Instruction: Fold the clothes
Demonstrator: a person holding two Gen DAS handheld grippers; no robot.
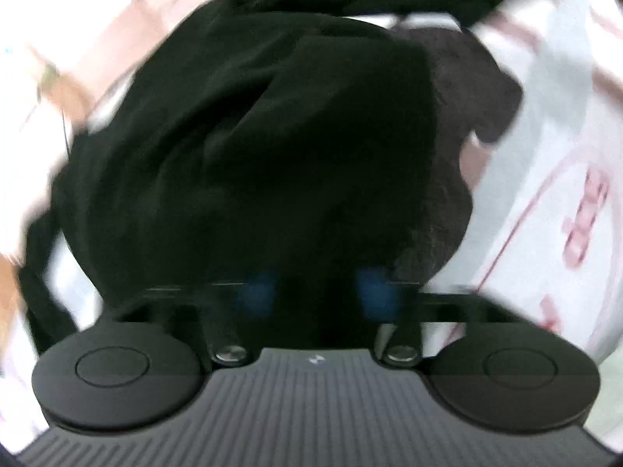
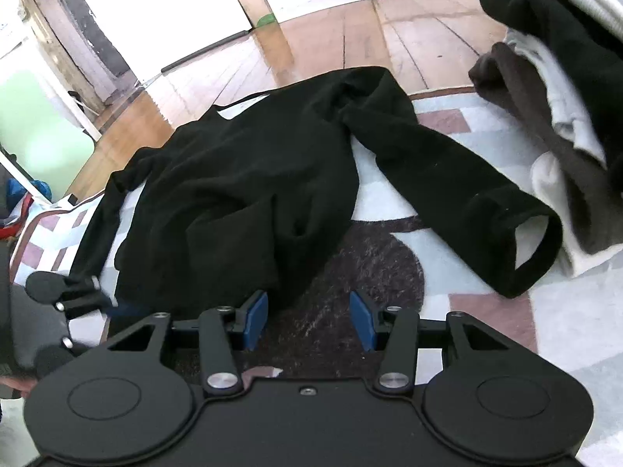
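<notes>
At the lower left of the right wrist view, the left gripper (image 2: 103, 299) is seen at the hem of the black sweater (image 2: 241, 194), clenched on the cloth, presumably so the edge can be lifted for a fold. Across the middle, the sweater is spread crumpled on the patterned rug (image 2: 486, 311), one sleeve (image 2: 459, 183) flung out toward the right. At lower centre, the right gripper (image 2: 309, 317) is held released over bare rug, nothing between its blue pads. At upper right, a pile of clothes (image 2: 557, 89) is left waiting.

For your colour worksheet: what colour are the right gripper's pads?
Blue pads, clearest in the right wrist view.
</notes>
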